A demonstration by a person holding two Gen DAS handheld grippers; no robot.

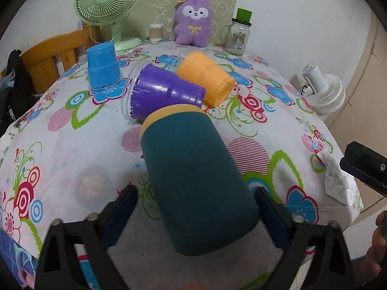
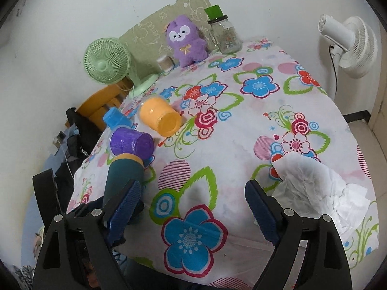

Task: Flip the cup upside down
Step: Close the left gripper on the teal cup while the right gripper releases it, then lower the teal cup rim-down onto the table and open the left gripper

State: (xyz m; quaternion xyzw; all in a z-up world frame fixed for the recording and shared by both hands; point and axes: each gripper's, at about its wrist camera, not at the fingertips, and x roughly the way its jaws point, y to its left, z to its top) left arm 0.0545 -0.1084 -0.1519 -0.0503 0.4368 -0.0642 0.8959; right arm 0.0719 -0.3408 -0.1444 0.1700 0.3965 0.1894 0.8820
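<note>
A dark teal cup [image 1: 196, 181] with a yellow band lies tilted between the fingers of my left gripper [image 1: 196, 200], which is open around it; the left pad stands apart from the cup. The cup's yellow end points at a purple cup [image 1: 167, 90] lying on its side. An orange cup [image 1: 205, 77] lies on its side behind it. A blue cup [image 1: 102, 66] stands upside down at the left. My right gripper [image 2: 193, 205] is open and empty above the tablecloth; the teal cup [image 2: 123, 171] shows at its left.
The table carries a floral cloth [image 2: 241, 120]. A green fan [image 1: 108, 2], a purple plush toy [image 1: 193, 21] and a glass jar [image 1: 238, 33] stand at the back. A crumpled tissue [image 2: 314, 186] lies at the right edge. A white fan [image 2: 350, 46] stands beyond the table.
</note>
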